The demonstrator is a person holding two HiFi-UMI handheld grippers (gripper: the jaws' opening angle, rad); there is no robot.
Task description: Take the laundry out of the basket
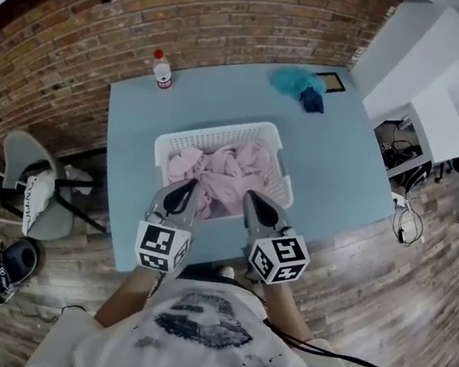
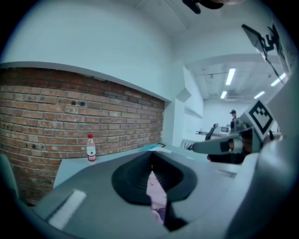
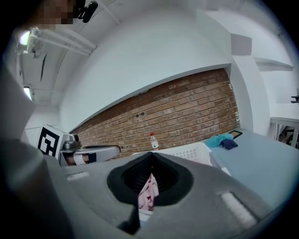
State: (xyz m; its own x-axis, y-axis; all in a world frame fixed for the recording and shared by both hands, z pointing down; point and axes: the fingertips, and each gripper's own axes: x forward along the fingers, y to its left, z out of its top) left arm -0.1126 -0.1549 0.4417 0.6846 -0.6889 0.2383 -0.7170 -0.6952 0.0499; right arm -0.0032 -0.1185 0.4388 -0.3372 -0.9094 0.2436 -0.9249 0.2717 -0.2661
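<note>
1. Laundry (image 1: 222, 173), a pink heap, lies in the white basket (image 1: 220, 134) on the blue desk (image 1: 337, 161).
2. Left gripper (image 1: 184, 188) hovers over the basket's near edge, jaws clenched together.
3. Right gripper (image 1: 253, 199), just beside it, is likewise clenched above the heap.

The laundry basket (image 1: 220, 134) sat in the middle of the table (image 1: 335, 169), with the laundry (image 1: 222, 173) heaped inside it. A bottle (image 1: 162, 69) stood at the table's far left corner, and crumpled cloths (image 1: 301, 84) lay at its far right corner. The left gripper (image 1: 187, 187) and right gripper (image 1: 254, 200) were side by side over the basket's near rim. A chair (image 1: 30, 160) stood to the left of the table.
</note>
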